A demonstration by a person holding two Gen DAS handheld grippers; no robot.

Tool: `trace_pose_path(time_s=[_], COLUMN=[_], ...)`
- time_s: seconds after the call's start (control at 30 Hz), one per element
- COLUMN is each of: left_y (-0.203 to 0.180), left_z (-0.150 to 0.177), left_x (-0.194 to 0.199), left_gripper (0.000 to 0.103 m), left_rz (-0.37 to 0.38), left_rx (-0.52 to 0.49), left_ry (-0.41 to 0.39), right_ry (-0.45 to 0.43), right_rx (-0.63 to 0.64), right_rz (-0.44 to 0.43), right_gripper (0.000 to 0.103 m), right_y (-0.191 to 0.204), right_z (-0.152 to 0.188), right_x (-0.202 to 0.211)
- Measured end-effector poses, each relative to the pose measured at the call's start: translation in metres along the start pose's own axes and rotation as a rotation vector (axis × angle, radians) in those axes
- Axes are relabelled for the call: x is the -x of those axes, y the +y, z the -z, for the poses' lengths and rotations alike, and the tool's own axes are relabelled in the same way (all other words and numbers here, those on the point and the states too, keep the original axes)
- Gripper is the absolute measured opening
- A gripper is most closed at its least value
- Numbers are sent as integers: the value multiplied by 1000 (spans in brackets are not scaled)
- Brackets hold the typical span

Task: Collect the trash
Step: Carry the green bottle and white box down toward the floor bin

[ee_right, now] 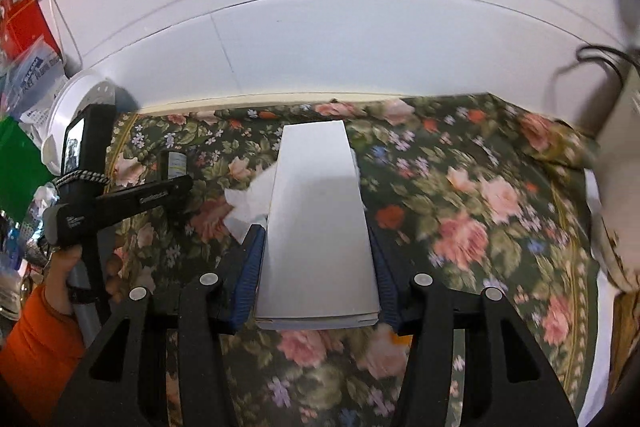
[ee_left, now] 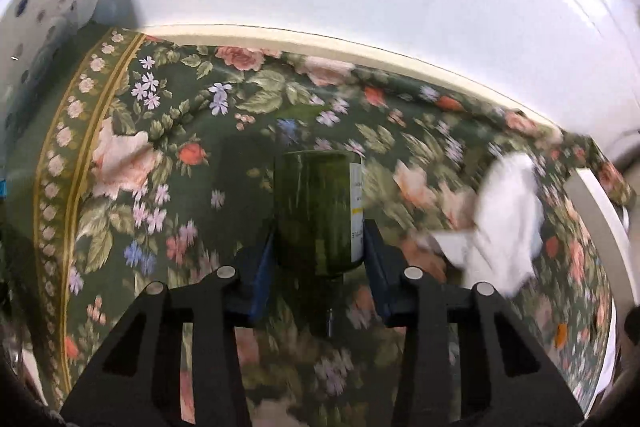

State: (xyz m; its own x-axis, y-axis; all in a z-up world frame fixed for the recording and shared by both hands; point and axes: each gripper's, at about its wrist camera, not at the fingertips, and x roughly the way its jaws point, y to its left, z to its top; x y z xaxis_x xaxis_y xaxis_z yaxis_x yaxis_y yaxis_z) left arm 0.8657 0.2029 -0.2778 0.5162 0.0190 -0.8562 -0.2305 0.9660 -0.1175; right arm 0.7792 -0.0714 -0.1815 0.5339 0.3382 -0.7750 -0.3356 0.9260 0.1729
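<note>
The left tool (ee_left: 320, 247) is clamping the dark green glass bottle (ee_left: 316, 211) above the floral-clothed bench (ee_left: 120, 115), while the right tool (ee_right: 318, 267) is clamping a flat white cardboard box (ee_right: 316, 223).

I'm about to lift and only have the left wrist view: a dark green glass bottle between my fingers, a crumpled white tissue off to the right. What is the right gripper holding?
Observer: The right gripper is shut on a flat white rectangular box, pads on its long sides.
Operator: So the tissue isn't picked up?
Observer: No. The crumpled white tissue lies on the floral tablecloth by the box's left edge, outside the jaws.
Operator: Are my grippers near each other?
Observer: They're apart. The left gripper, with the dark green glass bottle, sits beyond the tissue.
</note>
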Motion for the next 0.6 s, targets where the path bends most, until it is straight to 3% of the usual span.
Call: trace_pose_path(time_s=[0.27,0.47,0.6], left_y=[-42,-74,-91], left_z=[59,115,149], left_x=[85,173,213], left_gripper=[41,41,41], left_rz=[-2,-48,-54], left_rx=[-132,-154,-123], left_ry=[-93,-214,-255], right_ry=[-54,-105,-136], right_rx=[-11,18,58], right_rz=[-35,-97,-124], right_gripper=[48,48,48], right_y=[-11,-17,-23], right_z=[27,52,68], right_x=[53,105,142])
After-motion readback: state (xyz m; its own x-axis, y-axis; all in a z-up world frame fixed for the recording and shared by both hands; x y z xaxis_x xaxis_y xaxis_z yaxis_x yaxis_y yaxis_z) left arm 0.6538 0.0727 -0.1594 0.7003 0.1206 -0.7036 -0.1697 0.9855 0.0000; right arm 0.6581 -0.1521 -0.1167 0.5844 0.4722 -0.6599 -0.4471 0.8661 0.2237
